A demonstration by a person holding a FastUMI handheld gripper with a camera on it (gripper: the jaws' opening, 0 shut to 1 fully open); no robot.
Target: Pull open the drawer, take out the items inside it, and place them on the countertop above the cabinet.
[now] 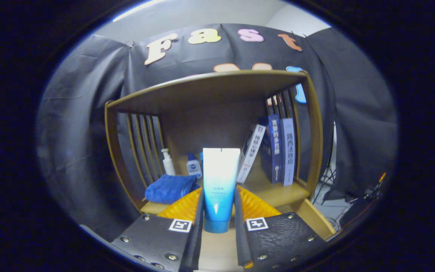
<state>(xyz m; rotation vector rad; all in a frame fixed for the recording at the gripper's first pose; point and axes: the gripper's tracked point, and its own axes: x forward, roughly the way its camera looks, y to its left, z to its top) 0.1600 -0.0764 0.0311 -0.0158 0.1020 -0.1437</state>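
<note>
A wooden shelf unit (210,88) stands ahead of the gripper against the black cloth wall, with slatted sides and a flat top board. On its lower board (278,192), at the right, three books (278,151) stand upright, the pale one at their left leaning toward the others. At the left a folded blue towel (170,187) lies on the board, and behind it stand a white pump bottle (167,162) and a small blue-and-white bottle (193,166). The gripper (218,211) is clamped on a white-to-blue tube (219,185), which stands upright on its blue cap between the two fingers; both fingers press against its sides near the lower half. The tube sits in front of the shelf's lower board, its cap close above the pale wood surface (217,249) seen between the fingers
</note>
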